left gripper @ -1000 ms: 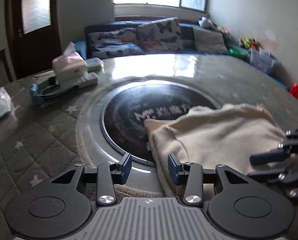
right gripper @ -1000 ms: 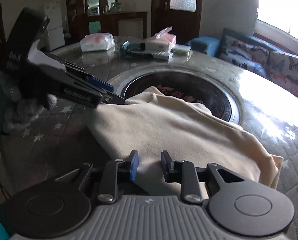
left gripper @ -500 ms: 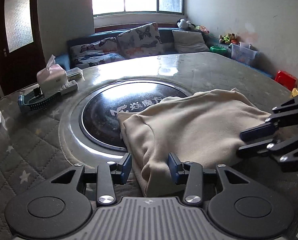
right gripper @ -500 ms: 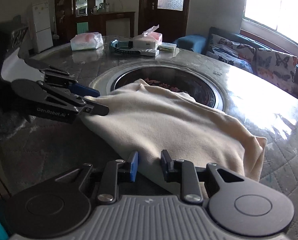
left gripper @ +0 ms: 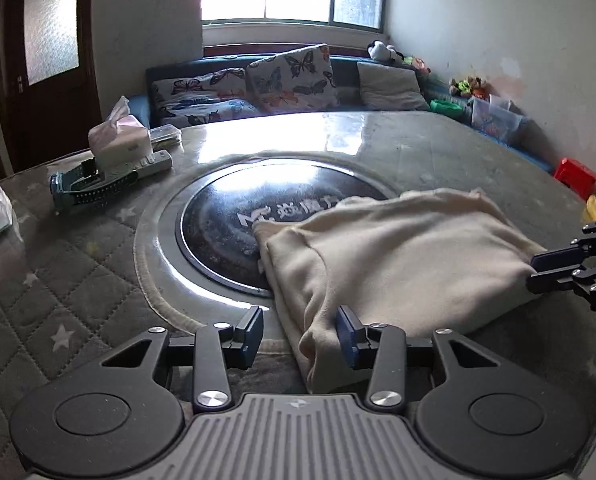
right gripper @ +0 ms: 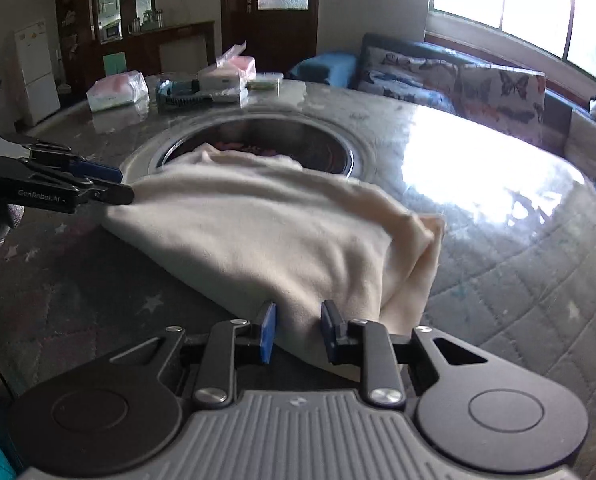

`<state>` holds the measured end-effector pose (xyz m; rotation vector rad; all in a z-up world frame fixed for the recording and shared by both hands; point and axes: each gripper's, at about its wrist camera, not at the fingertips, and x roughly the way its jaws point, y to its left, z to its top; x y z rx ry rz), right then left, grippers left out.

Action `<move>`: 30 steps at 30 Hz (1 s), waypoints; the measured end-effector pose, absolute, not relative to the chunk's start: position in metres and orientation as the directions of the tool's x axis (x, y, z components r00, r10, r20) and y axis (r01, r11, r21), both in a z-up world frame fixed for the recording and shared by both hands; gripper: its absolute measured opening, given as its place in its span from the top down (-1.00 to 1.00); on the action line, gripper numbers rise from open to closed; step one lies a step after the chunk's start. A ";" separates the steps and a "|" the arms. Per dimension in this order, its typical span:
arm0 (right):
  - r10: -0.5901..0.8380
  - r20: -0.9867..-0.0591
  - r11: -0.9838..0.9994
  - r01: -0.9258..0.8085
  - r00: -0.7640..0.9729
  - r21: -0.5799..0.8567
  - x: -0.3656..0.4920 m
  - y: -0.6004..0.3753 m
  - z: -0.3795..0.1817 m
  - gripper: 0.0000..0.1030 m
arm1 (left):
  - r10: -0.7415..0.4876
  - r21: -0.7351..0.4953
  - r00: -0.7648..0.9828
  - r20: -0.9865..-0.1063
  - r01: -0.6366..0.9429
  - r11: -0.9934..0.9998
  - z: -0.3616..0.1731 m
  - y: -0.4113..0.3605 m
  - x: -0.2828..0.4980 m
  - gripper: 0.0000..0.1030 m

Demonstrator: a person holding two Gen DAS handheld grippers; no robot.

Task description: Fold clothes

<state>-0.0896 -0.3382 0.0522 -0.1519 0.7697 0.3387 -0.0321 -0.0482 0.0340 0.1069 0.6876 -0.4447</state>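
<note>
left tongs: pinching cream garment | right tongs: pinching garment | nearby: tissue box

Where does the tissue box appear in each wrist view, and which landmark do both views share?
Left wrist view: the tissue box stands far left on the table, behind a teal tool.
Right wrist view: the tissue box is top centre, far across the table.
Shared landmark: the round hotplate.

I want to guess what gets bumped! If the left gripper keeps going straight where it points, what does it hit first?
Probably the cream garment: its folded edge already lies between the left gripper fingers. Beyond it sits the table's dark round plate.
</note>
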 end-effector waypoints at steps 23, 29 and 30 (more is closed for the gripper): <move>0.388 -0.714 0.705 -0.687 0.582 -0.177 -0.076 -0.217 0.065 0.38 | -0.285 -0.176 0.676 -0.680 0.227 0.958 0.050 -0.001 -0.001 0.08; 0.408 -0.715 0.588 -0.763 0.568 -0.271 -0.075 -0.162 0.053 0.33 | -0.314 -0.285 0.638 -0.703 0.152 0.946 0.049 0.007 0.012 0.08; 0.406 -0.718 0.574 -0.769 0.566 -0.282 -0.074 -0.155 0.049 0.26 | -0.326 -0.307 0.631 -0.704 0.143 0.941 0.048 0.008 0.014 0.08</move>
